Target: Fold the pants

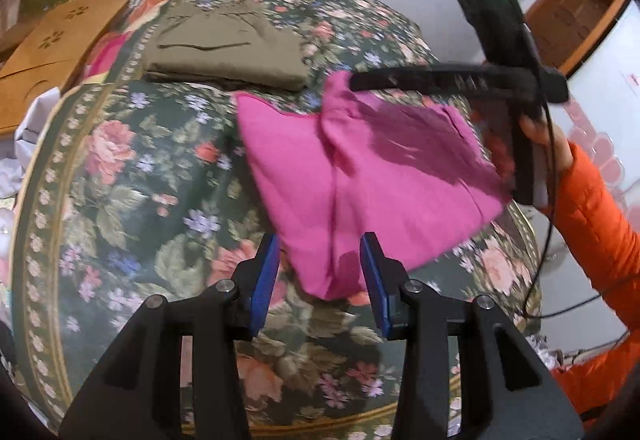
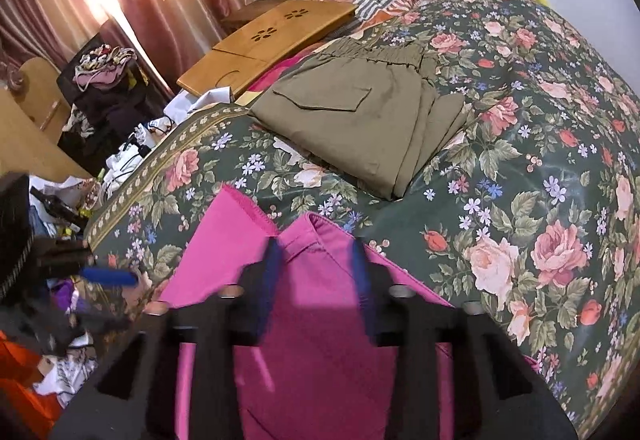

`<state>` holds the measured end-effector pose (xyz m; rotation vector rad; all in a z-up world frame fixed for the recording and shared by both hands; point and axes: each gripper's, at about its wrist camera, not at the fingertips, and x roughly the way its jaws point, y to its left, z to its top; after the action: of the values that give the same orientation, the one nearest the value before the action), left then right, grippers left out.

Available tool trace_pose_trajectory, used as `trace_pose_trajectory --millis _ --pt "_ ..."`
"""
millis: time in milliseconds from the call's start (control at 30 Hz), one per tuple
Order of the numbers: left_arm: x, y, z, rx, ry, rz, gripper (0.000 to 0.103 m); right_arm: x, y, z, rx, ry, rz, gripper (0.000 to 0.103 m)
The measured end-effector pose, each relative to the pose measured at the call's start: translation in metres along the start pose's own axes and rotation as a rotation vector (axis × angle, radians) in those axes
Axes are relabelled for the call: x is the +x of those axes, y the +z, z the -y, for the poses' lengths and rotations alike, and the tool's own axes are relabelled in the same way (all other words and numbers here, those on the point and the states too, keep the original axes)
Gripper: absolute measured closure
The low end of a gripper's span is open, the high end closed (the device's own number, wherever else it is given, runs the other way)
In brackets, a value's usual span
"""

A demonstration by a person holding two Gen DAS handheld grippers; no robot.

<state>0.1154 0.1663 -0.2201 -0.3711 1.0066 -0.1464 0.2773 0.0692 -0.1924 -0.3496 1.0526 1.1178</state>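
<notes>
Floral bedspread [image 1: 132,200] covers the bed; on it, centre right of the left wrist frame, lie the pink pants [image 1: 360,176], partly folded, one corner reaching between the left gripper [image 1: 320,272] jaws, which stand part open with nothing pinched. Right gripper [image 2: 316,272] hangs over the cloth, jaws part open; through the blur, probably not gripping. Next: pinch both edges and fold over. Folded olive pants [image 2: 360,120] lie beyond, upper centre.
</notes>
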Motion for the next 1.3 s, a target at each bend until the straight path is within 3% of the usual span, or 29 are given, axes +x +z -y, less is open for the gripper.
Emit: trace_pose_trajectory --millis 167,200,233,300,400,533,700,833,900,933,967,1033,1200,1300 --pt "0.016 -0.005 0.009 0.008 -0.041 -0.042 0.063 0.012 0.005 -0.004 -0.028 0.004 -0.035 0.053" --pt "0.02 -0.006 0.01 0.01 -0.04 -0.05 0.067 0.016 0.003 -0.004 -0.034 0.022 -0.043 0.057" --pt "0.022 -0.006 0.011 0.013 -0.04 -0.056 0.073 0.017 0.002 -0.006 -0.04 0.031 -0.045 0.068" --pt "0.025 -0.007 0.012 0.012 -0.047 -0.06 0.079 0.02 -0.001 -0.01 -0.065 0.018 -0.041 0.08" --pt "0.025 -0.008 0.014 0.025 -0.035 -0.049 0.087 0.017 -0.003 -0.012 -0.075 0.01 -0.018 0.089" --pt "0.025 -0.01 0.011 0.022 -0.003 -0.051 0.097 0.015 -0.002 -0.011 -0.085 -0.021 0.013 0.091" --pt "0.031 -0.017 -0.007 -0.038 -0.006 -0.076 0.098 0.017 0.0 -0.008 -0.077 -0.055 0.021 0.091" --pt "0.022 -0.016 -0.008 -0.045 0.009 -0.057 0.097 0.014 0.002 -0.009 -0.06 -0.071 0.011 0.082" --pt "0.014 -0.013 -0.008 -0.032 0.027 -0.044 0.092 0.002 0.002 -0.008 -0.045 -0.075 0.031 0.072" --pt "0.011 -0.012 -0.008 -0.028 0.039 -0.036 0.082 -0.006 0.002 -0.007 -0.037 -0.084 0.049 0.062" --pt "0.007 -0.009 -0.009 -0.026 0.055 -0.025 0.075 -0.016 0.001 -0.005 -0.028 -0.098 0.072 0.058" --pt "0.0 -0.003 -0.011 -0.03 0.074 -0.001 0.052 -0.037 -0.004 -0.001 -0.013 -0.117 0.117 0.053" --pt "0.001 0.015 -0.016 -0.067 0.09 0.012 0.039 -0.08 -0.028 0.013 0.044 -0.189 0.169 0.05" --pt "0.008 0.025 -0.015 -0.075 0.084 0.005 0.037 -0.098 -0.052 0.021 0.079 -0.244 0.178 0.043"
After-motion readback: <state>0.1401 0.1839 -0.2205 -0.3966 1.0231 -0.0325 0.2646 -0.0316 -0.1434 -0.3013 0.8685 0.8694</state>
